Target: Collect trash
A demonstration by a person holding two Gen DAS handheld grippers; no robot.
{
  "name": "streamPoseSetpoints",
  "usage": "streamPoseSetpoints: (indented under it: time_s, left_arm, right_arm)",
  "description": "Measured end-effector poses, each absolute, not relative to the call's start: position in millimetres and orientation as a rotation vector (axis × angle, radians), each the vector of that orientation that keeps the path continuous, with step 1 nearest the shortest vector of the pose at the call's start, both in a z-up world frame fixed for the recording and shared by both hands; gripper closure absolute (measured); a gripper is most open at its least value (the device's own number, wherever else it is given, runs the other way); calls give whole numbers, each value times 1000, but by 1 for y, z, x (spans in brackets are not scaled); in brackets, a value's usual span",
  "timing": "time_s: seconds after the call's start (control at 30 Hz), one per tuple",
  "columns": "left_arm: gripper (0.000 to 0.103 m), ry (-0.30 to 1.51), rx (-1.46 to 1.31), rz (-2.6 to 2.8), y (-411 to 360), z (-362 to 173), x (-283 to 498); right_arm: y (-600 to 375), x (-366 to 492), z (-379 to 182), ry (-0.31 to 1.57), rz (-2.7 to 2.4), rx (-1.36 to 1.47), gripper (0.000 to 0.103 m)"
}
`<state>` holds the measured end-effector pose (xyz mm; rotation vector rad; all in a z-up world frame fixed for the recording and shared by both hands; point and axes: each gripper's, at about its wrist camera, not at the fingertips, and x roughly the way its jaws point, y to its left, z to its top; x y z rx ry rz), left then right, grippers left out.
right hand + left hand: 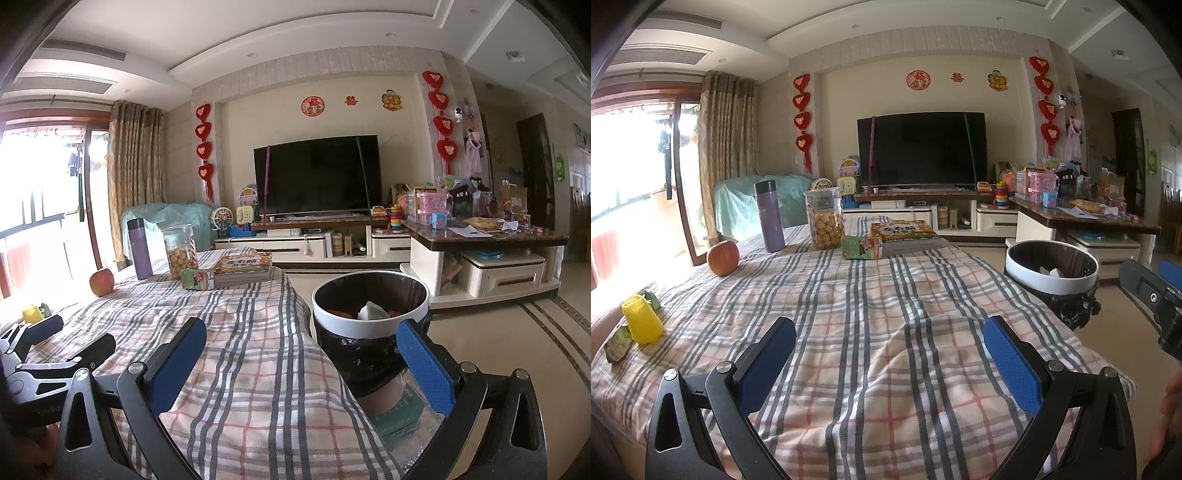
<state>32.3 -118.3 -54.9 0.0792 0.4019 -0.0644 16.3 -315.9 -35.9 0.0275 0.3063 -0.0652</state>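
Note:
My left gripper (889,339) is open and empty above the near part of the plaid-covered table (857,295). A yellow foam fruit net (642,320) lies at the table's left edge with green wrappers (618,343) beside it. My right gripper (302,345) is open and empty over the table's right edge, just in front of the white-rimmed trash bin (370,321), which has a black bag and crumpled paper inside. The bin (1051,273) also shows right of the table in the left wrist view. The yellow net (32,313) shows far left in the right wrist view.
On the far half of the table stand an apple (723,257), a purple flask (769,216), a jar of snacks (825,218), a green box (861,247) and a stack of books (905,234). Behind are a TV stand (923,206) and a cluttered counter (1082,210). Tiled floor (517,332) lies right of the bin.

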Motion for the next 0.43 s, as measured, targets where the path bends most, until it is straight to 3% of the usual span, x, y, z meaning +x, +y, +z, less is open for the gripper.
streamPoseSetpoints:
  time_s: [0.43]
  left_arm:
    - [1,406,78,-81,-118,-52,35]
  right_arm:
    - [-314,15,-42,323,-63,41,0]
